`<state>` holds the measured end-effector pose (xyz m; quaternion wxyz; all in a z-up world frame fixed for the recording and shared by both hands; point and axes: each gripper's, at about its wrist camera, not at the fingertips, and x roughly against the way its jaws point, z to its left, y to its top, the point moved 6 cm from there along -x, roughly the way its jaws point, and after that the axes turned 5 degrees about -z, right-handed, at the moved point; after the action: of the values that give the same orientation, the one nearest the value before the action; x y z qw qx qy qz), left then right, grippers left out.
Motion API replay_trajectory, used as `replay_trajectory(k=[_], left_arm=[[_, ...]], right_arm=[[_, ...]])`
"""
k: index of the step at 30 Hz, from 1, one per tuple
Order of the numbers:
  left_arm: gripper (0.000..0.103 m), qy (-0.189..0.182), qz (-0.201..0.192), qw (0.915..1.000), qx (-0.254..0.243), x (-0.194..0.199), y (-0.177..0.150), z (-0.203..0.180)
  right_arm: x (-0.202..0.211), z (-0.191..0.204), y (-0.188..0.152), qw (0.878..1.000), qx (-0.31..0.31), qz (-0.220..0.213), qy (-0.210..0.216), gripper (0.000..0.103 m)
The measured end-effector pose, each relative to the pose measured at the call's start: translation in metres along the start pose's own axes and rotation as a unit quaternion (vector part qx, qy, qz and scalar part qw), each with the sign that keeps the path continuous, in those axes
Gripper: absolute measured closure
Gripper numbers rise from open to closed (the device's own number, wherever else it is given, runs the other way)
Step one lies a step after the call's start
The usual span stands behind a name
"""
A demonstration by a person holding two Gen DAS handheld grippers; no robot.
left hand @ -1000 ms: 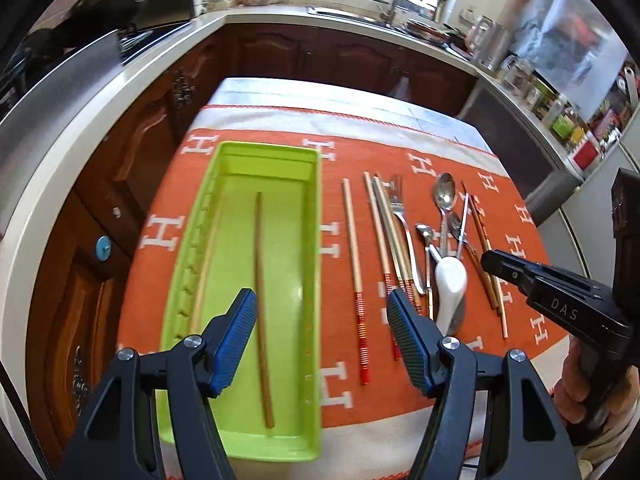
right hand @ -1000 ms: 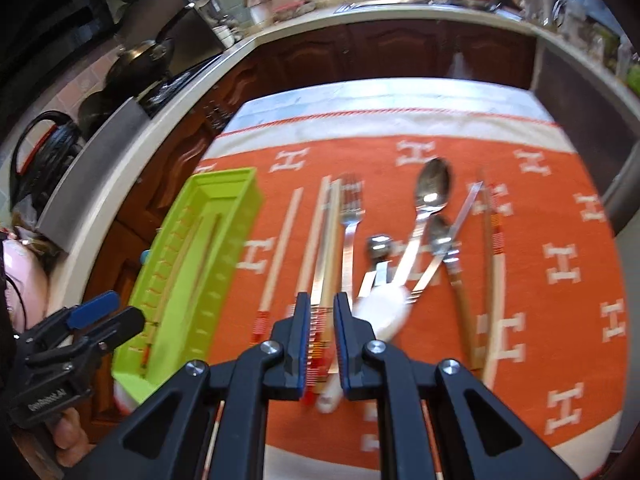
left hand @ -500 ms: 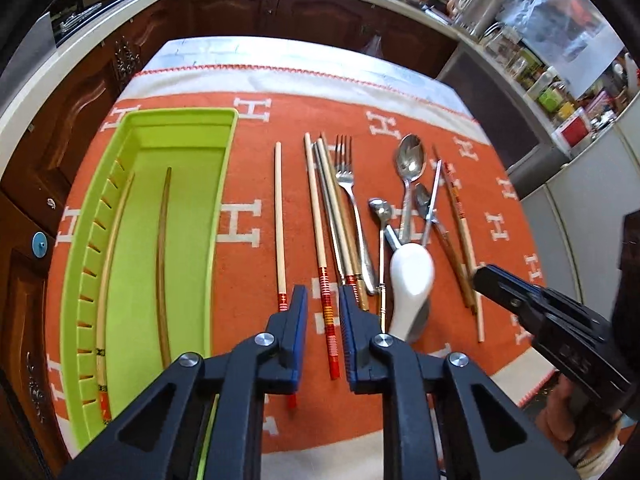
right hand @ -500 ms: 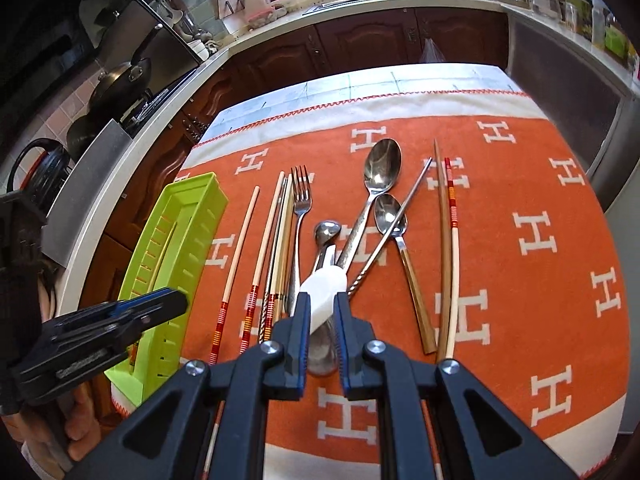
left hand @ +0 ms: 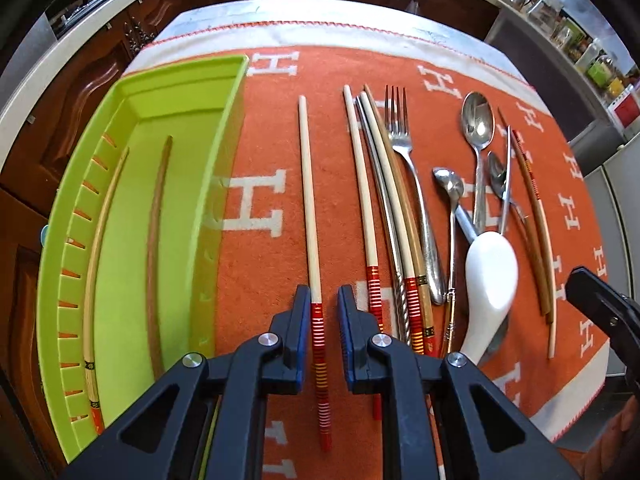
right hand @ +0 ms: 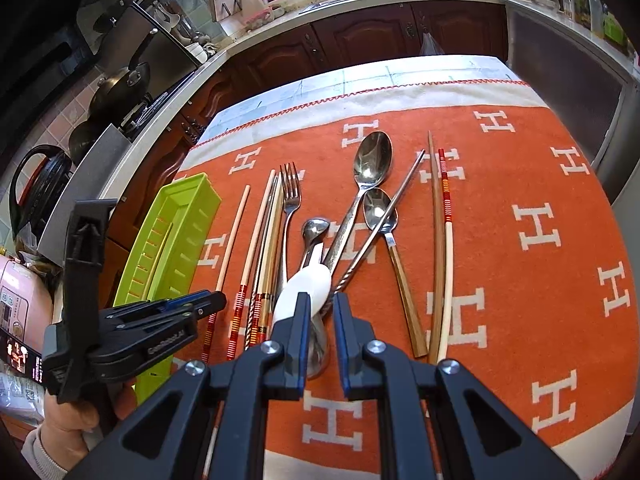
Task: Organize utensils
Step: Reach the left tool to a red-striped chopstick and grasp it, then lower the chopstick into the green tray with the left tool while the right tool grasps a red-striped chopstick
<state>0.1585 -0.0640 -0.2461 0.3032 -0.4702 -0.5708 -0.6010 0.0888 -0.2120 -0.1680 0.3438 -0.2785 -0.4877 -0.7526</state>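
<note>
In the left wrist view, the left hand-held gripper (left hand: 323, 320) points steeply down at the orange cloth (left hand: 260, 272) on the desk, and its blue pads (left hand: 303, 320) stand narrowly apart on either side of one chopstick (left hand: 310, 208). The red-banded end of that stick lies in the gap, close against the left-side pad and with a sliver of cloth showing before the other, so I cannot say the pads press on it. The chopstick's long axis runs straight away from the gripper, pale tip pointing to the far edge of the desk and banded end toward the camera, in line with the fingers. The green tray (left hand: 224, 184) lies just to the left, its length parallel to the stick, with two chopsticks already inside, so the coming move is judged to be a short sideways carry. A further bundle of chopsticks (left hand: 384, 208), a fork (left hand: 404, 160) and a white ceramic spoon (left hand: 490, 276) lie to the right. In the right wrist view, the right hand-held gripper (right hand: 321, 320) hovers with its jaws nearly closed and empty above the white ceramic spoon (right hand: 308, 288), whose long axis runs away and slightly rightward over crossed metal spoons (right hand: 370, 168). The left hand-held gripper (right hand: 188, 308) shows at the left edge, held by a hand (right hand: 80, 420), its tip right at the banded chopstick (right hand: 230, 256) beside the green tray (right hand: 176, 232). The left hand is clearly nearer both.
</note>
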Motion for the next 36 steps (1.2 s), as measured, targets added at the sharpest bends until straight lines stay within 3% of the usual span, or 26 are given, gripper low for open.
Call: replay_trajectory(k=[8,10,18,25,29,32,36], left_arm=[[0.090,0.015,-0.023,0.9996,-0.007,-0.002,0.004,-0.005],[0.099,0.015,-0.028,0.9995,-0.007,-0.001,0.003,-0.004],[0.100,-0.032,-0.045,0.9983,0.016,0.015,-0.004,0.007],[0.100,-0.062,-0.094,0.9935,0.015,0.075,-0.002,0.016],[0.100,-0.049,-0.121,0.9913,0.021,0.108,-0.001,0.041],[0.100,-0.009,-0.133,0.9908,0.021,0.117,-0.001,0.068],[0.099,0.022,-0.116,0.9926,0.028,0.107,-0.006,0.100]], right_arm=[[-0.006,0.005,-0.004,1.000,0.008,0.008,0.003,0.091],[-0.007,0.007,-0.005,1.000,0.009,0.011,0.004,0.091],[-0.007,0.024,-0.009,0.999,0.032,0.016,0.002,0.091],[-0.013,0.040,-0.008,0.999,0.044,0.023,0.006,0.091],[-0.025,0.054,-0.008,0.998,0.044,0.033,0.022,0.091],[-0.037,0.066,-0.007,0.998,0.053,0.037,0.026,0.091],[-0.055,0.080,-0.002,0.997,0.063,0.039,0.022,0.091]])
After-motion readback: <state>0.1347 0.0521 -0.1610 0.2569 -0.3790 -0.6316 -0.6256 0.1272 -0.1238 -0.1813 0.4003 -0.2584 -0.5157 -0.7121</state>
